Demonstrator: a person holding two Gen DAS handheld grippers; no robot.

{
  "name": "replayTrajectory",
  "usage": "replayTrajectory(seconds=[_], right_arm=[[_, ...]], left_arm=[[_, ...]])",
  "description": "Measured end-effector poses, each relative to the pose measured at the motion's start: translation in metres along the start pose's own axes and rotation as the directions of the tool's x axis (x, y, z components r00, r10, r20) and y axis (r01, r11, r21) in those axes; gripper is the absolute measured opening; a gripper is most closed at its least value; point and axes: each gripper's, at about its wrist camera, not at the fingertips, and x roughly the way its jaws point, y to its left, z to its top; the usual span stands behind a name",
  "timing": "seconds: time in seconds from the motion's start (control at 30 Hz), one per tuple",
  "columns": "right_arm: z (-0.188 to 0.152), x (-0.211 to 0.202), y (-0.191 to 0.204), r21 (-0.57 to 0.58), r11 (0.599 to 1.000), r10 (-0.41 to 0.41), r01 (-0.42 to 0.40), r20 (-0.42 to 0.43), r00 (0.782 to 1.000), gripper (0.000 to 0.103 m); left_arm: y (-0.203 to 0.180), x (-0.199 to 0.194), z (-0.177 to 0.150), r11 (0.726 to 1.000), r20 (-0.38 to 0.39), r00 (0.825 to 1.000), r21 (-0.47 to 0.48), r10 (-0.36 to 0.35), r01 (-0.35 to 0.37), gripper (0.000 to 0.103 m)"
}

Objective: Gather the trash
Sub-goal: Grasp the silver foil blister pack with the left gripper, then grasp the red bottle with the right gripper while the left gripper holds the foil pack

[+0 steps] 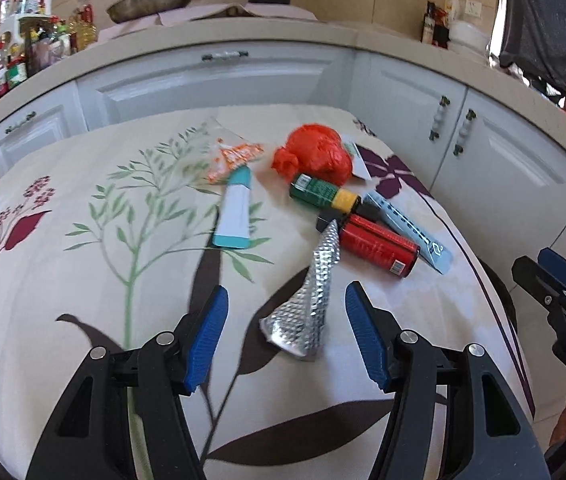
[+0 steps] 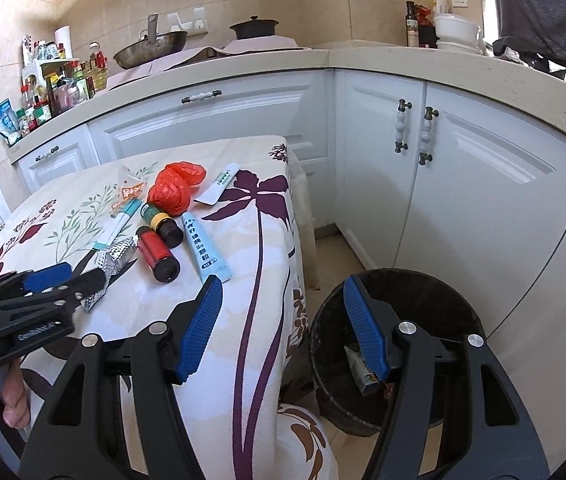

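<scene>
Trash lies on the floral tablecloth (image 1: 63,280): a crumpled silver foil wrapper (image 1: 311,304), a red bottle (image 1: 379,246), a green and yellow bottle (image 1: 323,192), a red plastic bag (image 1: 315,154), a teal and white tube (image 1: 235,212), a light blue tube (image 1: 415,228) and an orange printed wrapper (image 1: 235,158). My left gripper (image 1: 287,332) is open, its blue pads on either side of the foil wrapper. My right gripper (image 2: 283,328) is open and empty, between the table edge and a dark bin (image 2: 443,292) on the floor. The foil wrapper also shows in the right wrist view (image 2: 117,258).
White kitchen cabinets (image 2: 463,184) and a beige counter (image 2: 423,60) wrap around behind the table. A wok (image 2: 151,50), a pot (image 2: 255,28) and bottles (image 2: 59,88) stand on the counter. The bin holds a discarded tube (image 2: 363,372). A white packet (image 2: 221,184) lies near the table's far edge.
</scene>
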Motion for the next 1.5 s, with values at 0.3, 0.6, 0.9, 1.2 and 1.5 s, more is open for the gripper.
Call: replayTrajectory(seconds=[0.3,0.6,0.9,1.2,1.5], right_arm=[[0.003,0.005,0.005,-0.007,1.0,0.014,-0.014,-0.009,1.0,0.061],[0.014,0.015,0.034,-0.081,0.993,0.082,-0.084,-0.033,0.996,0.061],[0.029,0.029,0.062,-0.143,0.976,0.157,-0.167,-0.08,0.984,0.061],[0.032,0.048,0.082,-0.197,0.958,0.178,-0.209,-0.163,0.97,0.056],[0.037,0.071,0.095,-0.218,0.939,0.208,-0.265,-0.253,0.945,0.04]], left_arm=[[-0.003,0.006,0.0,1.0,-0.024,1.0,0.029,0.006,-0.005,0.031],[0.006,-0.015,0.001,0.999,0.055,0.998,0.034,-0.005,0.003,0.015],[0.04,-0.02,-0.001,0.999,0.04,0.999,-0.044,0.007,-0.005,0.015],[0.079,-0.03,-0.004,0.99,0.057,0.994,-0.109,0.094,-0.087,0.015],[0.115,-0.029,-0.005,0.974,0.046,0.989,-0.183,0.144,-0.133,0.015]])
